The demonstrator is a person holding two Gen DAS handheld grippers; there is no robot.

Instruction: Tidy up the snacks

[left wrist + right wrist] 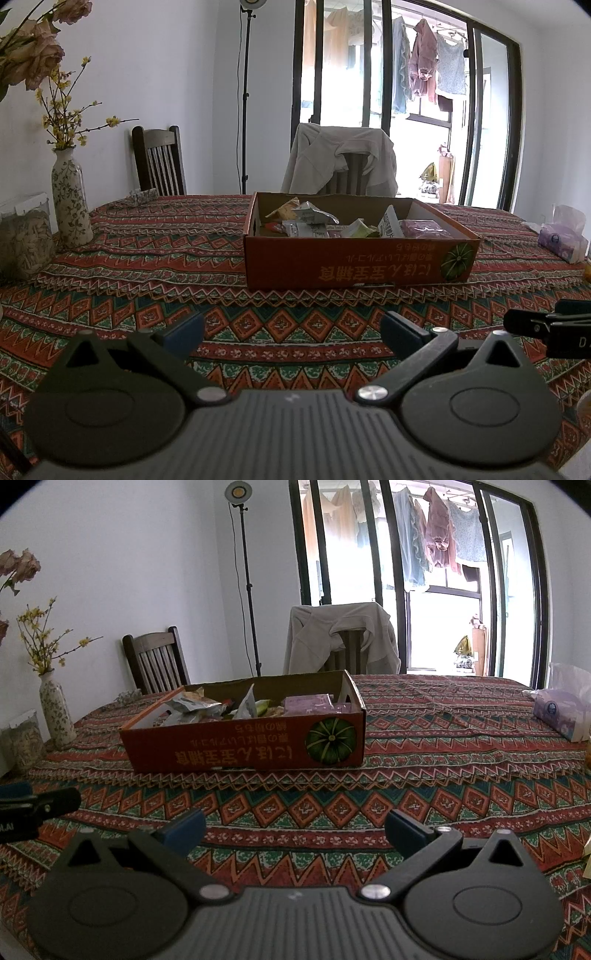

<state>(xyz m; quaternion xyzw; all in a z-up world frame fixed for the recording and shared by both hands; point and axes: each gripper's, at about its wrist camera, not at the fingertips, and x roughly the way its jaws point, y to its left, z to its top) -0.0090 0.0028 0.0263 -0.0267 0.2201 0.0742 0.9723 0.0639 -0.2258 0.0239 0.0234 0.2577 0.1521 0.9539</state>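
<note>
An orange cardboard box (360,262) with a green pumpkin print stands on the patterned tablecloth, ahead of both grippers. It holds several snack packets (312,221) and a purple pack (424,227). The box also shows in the right wrist view (243,747), with its packets (199,705). My left gripper (291,330) is open and empty, low over the cloth in front of the box. My right gripper (295,829) is open and empty, also in front of the box. Part of the right gripper shows at the right edge of the left wrist view (550,326).
A flowered vase (70,199) and a clear jar (24,240) stand at the table's left. A purple tissue pack (563,238) lies at the right. Two chairs (160,162) stand behind the table, one draped with a jacket (340,162). A lamp stand (243,110) is by the wall.
</note>
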